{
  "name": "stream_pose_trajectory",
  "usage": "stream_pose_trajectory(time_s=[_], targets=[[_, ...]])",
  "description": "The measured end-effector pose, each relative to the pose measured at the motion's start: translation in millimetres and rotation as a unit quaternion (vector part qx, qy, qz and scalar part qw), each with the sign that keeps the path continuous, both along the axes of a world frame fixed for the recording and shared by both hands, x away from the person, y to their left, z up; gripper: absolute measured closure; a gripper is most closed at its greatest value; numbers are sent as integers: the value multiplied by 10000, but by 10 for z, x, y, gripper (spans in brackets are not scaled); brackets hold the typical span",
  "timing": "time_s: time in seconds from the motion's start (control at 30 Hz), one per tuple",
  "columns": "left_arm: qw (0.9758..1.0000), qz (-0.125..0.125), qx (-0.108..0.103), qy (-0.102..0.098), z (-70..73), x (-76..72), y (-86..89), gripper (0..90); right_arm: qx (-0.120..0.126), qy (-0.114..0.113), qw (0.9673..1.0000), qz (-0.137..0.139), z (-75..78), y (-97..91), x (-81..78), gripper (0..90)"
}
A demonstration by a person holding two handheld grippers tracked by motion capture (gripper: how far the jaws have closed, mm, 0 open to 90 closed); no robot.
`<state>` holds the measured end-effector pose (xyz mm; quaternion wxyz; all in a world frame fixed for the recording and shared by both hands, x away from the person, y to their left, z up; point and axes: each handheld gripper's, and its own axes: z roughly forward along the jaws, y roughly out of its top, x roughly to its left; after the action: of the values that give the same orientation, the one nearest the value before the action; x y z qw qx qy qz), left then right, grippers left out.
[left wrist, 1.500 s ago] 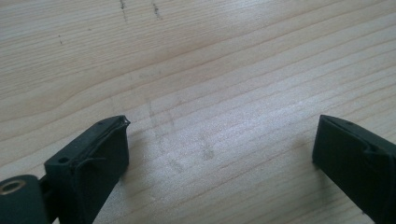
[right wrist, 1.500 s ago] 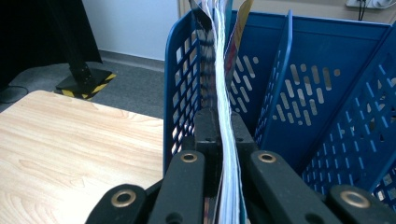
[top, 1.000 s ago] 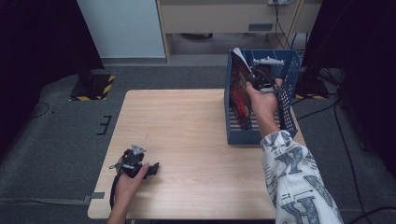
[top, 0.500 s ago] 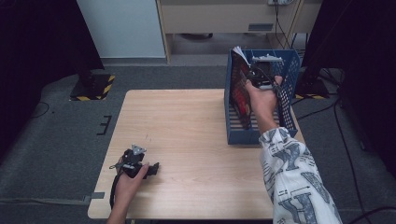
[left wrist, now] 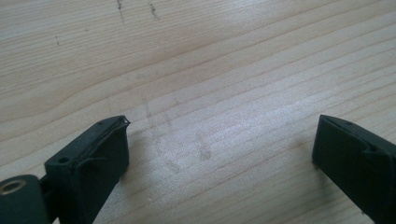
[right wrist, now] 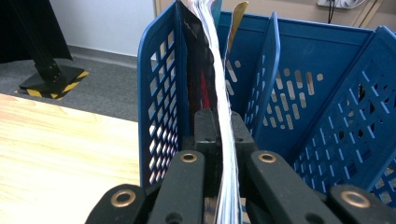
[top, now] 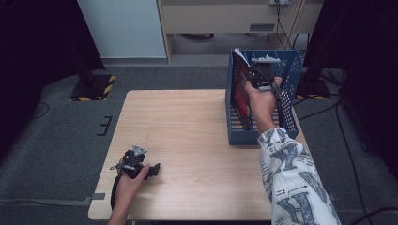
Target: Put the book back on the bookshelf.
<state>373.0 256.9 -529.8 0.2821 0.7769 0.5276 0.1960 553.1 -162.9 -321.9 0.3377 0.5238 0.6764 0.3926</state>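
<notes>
Two grippers are at work at a wooden bench (top: 197, 122). Nearest the person, close to the near left corner of the bench, the left hand (top: 129, 180) holds the left gripper (top: 156, 168) low over the wood. In the left gripper view its two black fingers (left wrist: 91, 158) stand wide apart with nothing between them, and under them lies bare wood with some faint grey marks. A black cable runs from this gripper back along the forearm toward the near edge.

Farther away, at the right side of the bench, the right arm in a white sleeve (top: 293, 180) with a dark pattern reaches forward. The right hand (top: 260, 101) holds the right gripper (right wrist: 219, 122) inside a blue file rack (top: 288, 70), which stands at the far right corner of the bench and has slotted walls and several dividers. In the right gripper view the fingers (right wrist: 205, 135) are closed tight on the edge of a magazine (right wrist: 205, 60), so that the white page edges pass between them. The magazine has a dark cover with some red on it. It stands on edge in the leftmost compartment of the rack, against the left wall, and it leans a little.

Beyond the bench, a grey carpet floor (top: 141, 79) is visible, and a black stand base with yellow and black stripes (top: 94, 86) sits there past the far left corner.
</notes>
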Motion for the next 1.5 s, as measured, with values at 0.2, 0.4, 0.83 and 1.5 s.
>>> stream_pose_trajectory(time_s=[0.2, 0.4, 0.83, 1.5], targets=[[10000, -3, -1, -2, 0, 1, -3, 32, -21, -11, 10000, 11, -1, 14, 0, 868], [10000, -8, 0, -3, -1, 0, -6, 33, -13, -62, 9999, 150, -14, 86, -25, 849], [10000, -23, 2, 1, 0, 0, -8, 32, 9, -108, 9988, 473, -37, 249, -71, 778], [10000, -25, 3, 0, 0, 1, -13, 32, 52, -191, 9968, 773, -33, 328, -128, 527]])
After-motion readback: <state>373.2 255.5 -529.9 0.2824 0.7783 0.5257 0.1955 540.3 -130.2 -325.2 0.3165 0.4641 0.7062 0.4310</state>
